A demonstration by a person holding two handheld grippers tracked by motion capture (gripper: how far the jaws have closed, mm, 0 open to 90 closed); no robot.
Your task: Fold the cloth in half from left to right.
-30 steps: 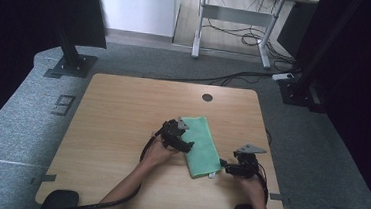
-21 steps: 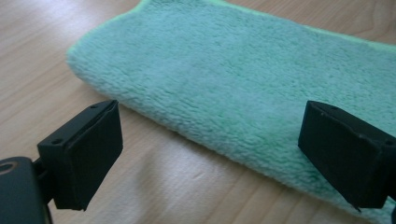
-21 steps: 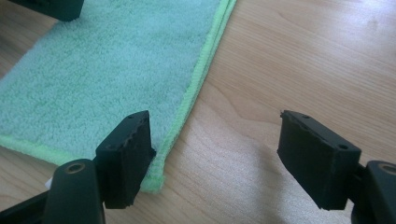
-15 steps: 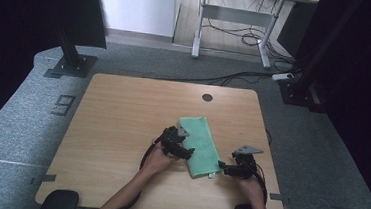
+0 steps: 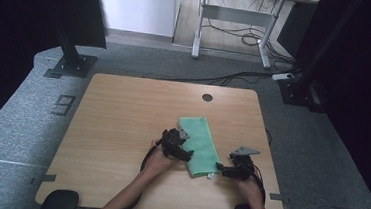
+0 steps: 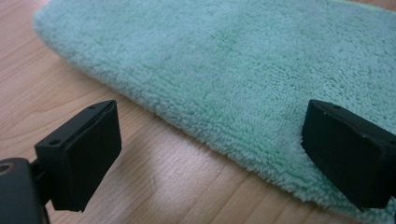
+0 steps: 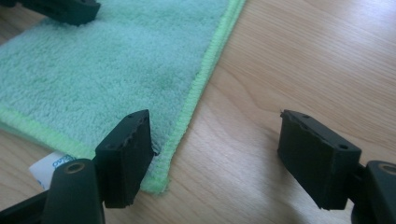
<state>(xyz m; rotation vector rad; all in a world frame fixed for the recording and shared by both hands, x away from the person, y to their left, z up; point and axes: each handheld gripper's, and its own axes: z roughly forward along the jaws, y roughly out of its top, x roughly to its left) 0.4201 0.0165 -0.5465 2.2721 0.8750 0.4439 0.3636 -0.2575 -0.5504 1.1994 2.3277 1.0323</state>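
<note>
"Since both tools have their jaws wide apart with nothing pinched, where is the soft green folded towel?"

"Between them. Its long way runs away from the person. The right gripper is at its near corner, the left gripper at its side edge."

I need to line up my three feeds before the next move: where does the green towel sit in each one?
High view: the green towel lies right of the table's centre, between the two hand-held grippers.
Left gripper view: it spreads across the top and right, its folded edge running down to the right jaw.
Right gripper view: it covers the upper left, its near corner at the left jaw.
Shared landmark: the white label at the towel's near corner.
</note>
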